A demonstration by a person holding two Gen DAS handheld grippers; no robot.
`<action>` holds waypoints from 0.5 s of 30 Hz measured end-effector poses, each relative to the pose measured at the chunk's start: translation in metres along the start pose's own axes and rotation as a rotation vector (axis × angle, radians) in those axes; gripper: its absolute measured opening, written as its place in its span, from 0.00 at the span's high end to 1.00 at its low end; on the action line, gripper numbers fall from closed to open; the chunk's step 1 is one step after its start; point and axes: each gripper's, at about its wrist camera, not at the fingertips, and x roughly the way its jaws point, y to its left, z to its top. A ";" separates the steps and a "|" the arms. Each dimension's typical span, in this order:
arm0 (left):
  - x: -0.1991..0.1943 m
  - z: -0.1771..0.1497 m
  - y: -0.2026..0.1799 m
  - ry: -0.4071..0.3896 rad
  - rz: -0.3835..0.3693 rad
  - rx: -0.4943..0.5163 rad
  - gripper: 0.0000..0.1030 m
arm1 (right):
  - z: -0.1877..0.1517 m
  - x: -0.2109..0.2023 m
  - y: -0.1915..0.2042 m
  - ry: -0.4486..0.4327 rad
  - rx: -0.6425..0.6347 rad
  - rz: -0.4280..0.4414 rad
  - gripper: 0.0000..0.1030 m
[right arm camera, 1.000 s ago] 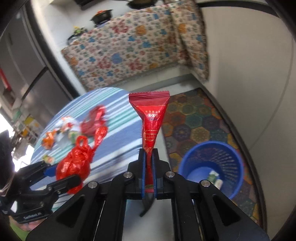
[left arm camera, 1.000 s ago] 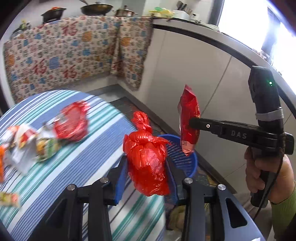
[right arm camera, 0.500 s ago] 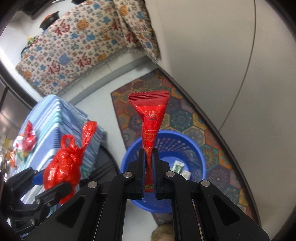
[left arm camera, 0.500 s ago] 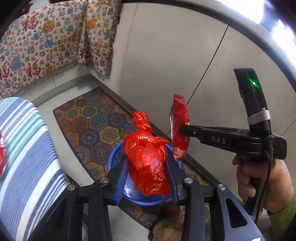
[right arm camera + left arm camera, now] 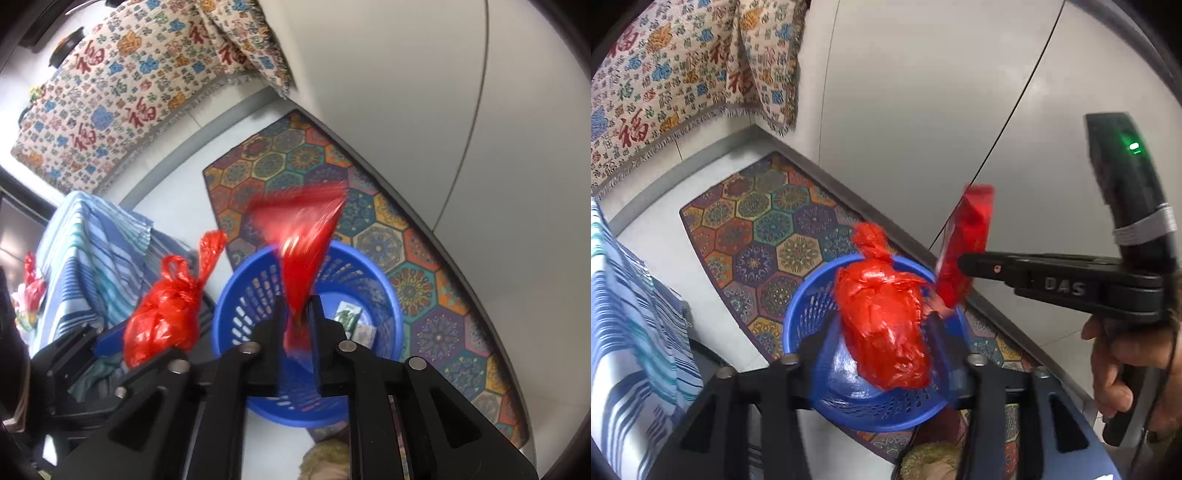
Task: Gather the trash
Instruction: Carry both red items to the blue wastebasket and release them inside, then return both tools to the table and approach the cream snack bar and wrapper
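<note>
— Where's the trash?
— Knotted red bag between my left gripper fingers, spread wide; blurred wrapper slipping from my parted right gripper, above the basket.
— Handling?
— Light, crinkly, slippery; pinch at the knot.

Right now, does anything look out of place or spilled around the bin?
Nothing stands out. The tied red bag and the red wrapper both hang over the blue bin, the wrapper blurred. Scraps already lie inside it; none shows on the mat.

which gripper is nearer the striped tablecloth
Left. The left gripper hangs beside the striped tablecloth; the right gripper sits farther off, over the blue basket.
</note>
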 end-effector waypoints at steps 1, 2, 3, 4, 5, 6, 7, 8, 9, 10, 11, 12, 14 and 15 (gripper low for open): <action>0.004 0.002 0.002 0.003 -0.003 -0.007 0.39 | 0.000 -0.001 -0.002 -0.002 0.008 0.000 0.67; 0.006 0.004 0.003 0.003 -0.004 -0.014 0.38 | 0.000 -0.003 -0.004 -0.010 0.013 -0.003 0.59; 0.009 0.005 0.005 0.004 -0.003 -0.021 0.38 | -0.001 -0.006 -0.004 -0.018 0.015 -0.006 0.57; 0.010 0.006 0.006 0.004 0.001 -0.029 0.38 | -0.001 -0.008 -0.004 -0.027 0.017 -0.012 0.57; 0.009 0.007 0.008 0.002 0.005 -0.039 0.38 | -0.001 -0.012 -0.005 -0.037 0.018 -0.020 0.57; 0.006 0.007 0.009 -0.005 0.005 -0.049 0.38 | -0.001 -0.017 -0.004 -0.052 0.014 -0.032 0.56; 0.001 0.007 0.011 -0.014 0.003 -0.057 0.38 | 0.000 -0.020 -0.002 -0.067 0.006 -0.044 0.55; -0.005 0.007 0.012 -0.024 0.002 -0.063 0.38 | 0.000 -0.026 0.000 -0.087 -0.005 -0.057 0.54; -0.010 0.006 0.012 -0.032 0.004 -0.066 0.38 | 0.000 -0.034 0.003 -0.112 -0.018 -0.071 0.52; -0.019 0.005 0.013 -0.040 0.009 -0.067 0.38 | 0.000 -0.041 0.007 -0.137 -0.029 -0.083 0.51; -0.031 0.003 0.012 -0.054 0.012 -0.066 0.38 | -0.001 -0.049 0.011 -0.168 -0.039 -0.092 0.47; -0.044 -0.001 0.012 -0.069 0.015 -0.065 0.38 | -0.001 -0.059 0.015 -0.203 -0.045 -0.101 0.43; -0.071 -0.010 0.012 -0.088 0.034 -0.068 0.38 | -0.004 -0.081 0.026 -0.287 -0.056 -0.123 0.37; -0.089 -0.017 0.013 -0.103 0.037 -0.075 0.38 | -0.006 -0.091 0.033 -0.327 -0.064 -0.131 0.34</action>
